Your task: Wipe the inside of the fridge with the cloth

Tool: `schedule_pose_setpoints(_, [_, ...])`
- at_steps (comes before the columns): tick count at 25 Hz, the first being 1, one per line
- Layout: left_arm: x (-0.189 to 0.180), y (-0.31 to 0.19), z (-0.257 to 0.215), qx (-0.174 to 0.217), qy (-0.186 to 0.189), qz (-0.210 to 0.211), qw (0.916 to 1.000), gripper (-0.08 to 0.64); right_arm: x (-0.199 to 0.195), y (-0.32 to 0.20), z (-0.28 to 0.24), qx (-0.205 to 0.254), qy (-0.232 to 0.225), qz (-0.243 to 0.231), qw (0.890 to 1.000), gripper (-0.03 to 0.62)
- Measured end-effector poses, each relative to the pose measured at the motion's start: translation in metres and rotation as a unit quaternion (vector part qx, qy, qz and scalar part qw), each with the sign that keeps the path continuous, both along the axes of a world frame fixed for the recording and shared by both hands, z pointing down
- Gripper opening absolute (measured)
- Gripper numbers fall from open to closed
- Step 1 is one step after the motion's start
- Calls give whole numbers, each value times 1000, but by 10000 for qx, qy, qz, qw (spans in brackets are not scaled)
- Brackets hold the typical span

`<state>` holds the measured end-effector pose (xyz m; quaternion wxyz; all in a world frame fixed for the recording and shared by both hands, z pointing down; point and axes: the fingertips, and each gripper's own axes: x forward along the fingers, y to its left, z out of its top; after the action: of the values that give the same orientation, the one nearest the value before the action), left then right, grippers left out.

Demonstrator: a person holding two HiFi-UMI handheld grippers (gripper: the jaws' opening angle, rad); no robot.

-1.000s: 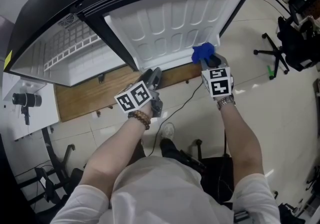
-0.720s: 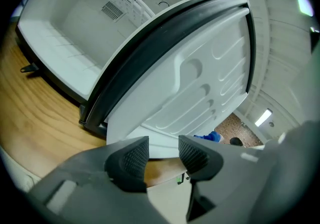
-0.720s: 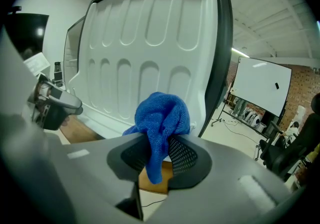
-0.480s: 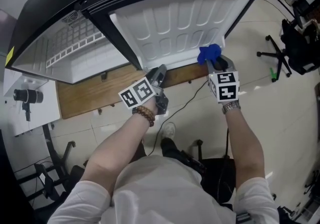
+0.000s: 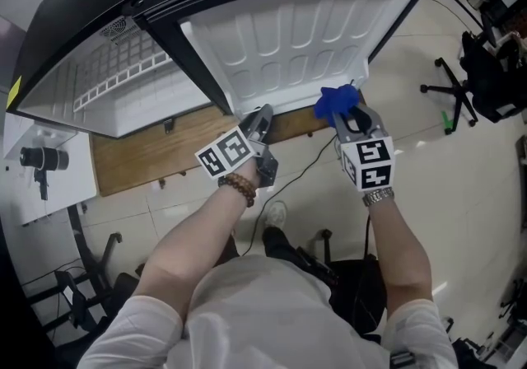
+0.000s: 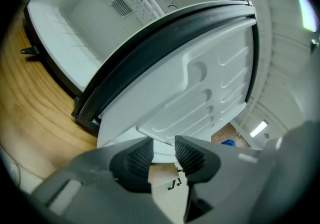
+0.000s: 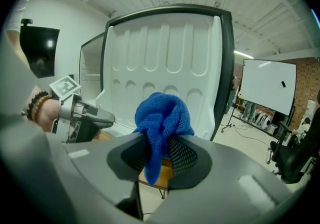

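The cloth [image 7: 162,118] is sitting pinched in the right gripper [image 7: 161,152], whose jaws are clamping it, bunched just before the door [image 7: 160,48]. The left gripper [image 6: 162,155] has its jaws just closing toward the door's lower edge, not yet gripping. Risk: hard rubbing could be dragging that thin fold free.

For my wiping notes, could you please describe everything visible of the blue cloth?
The blue fuzzy fabric cloth is bunched into a soft lump, pinched between the right gripper's dark ribbed fingers, with a tail hanging below them. It is held up before the open fridge door's white moulded inner panel; contact with it is unclear.
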<state>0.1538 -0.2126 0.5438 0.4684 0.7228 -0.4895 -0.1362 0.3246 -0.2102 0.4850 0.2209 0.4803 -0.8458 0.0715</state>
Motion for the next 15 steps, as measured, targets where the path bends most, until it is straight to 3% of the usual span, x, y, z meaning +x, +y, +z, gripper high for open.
schedule_pose_setpoints(15, [3, 25, -8, 293, -270, 312, 9987, 119, -43, 43, 4, -99, -109, -522, 9985, 95])
